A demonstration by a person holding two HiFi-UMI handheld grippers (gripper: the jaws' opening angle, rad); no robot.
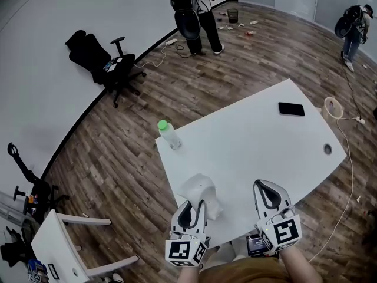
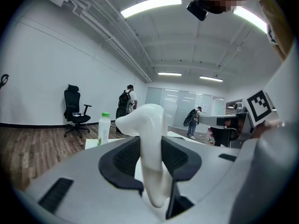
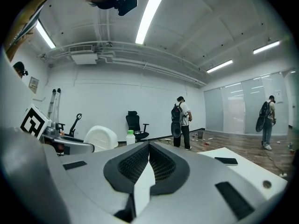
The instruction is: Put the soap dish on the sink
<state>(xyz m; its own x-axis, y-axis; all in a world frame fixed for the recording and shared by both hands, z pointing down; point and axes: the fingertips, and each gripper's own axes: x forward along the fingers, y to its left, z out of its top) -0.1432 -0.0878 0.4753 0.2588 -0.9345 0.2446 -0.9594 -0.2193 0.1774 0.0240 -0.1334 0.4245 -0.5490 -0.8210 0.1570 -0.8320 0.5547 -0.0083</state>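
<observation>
The soap dish point(image 1: 200, 191) is a white curved piece held just above the near edge of the white table point(image 1: 253, 149). My left gripper point(image 1: 196, 207) is shut on it. In the left gripper view the dish point(image 2: 140, 118) stands upright between the dark pads point(image 2: 122, 158), pinched at its lower part. My right gripper point(image 1: 267, 188) hovers over the table's near edge to the right, shut and empty. In the right gripper view its jaws point(image 3: 148, 154) meet with nothing between them, and the dish point(image 3: 100, 136) shows at the left. No sink is in view.
On the table stand a clear bottle with a green cap point(image 1: 169, 133) at the left corner, a black phone point(image 1: 291, 108) at the far side and a cable hole point(image 1: 327, 149). A black office chair point(image 1: 103, 58) and a white chair point(image 1: 65, 240) stand on the wooden floor. Two people stand far off.
</observation>
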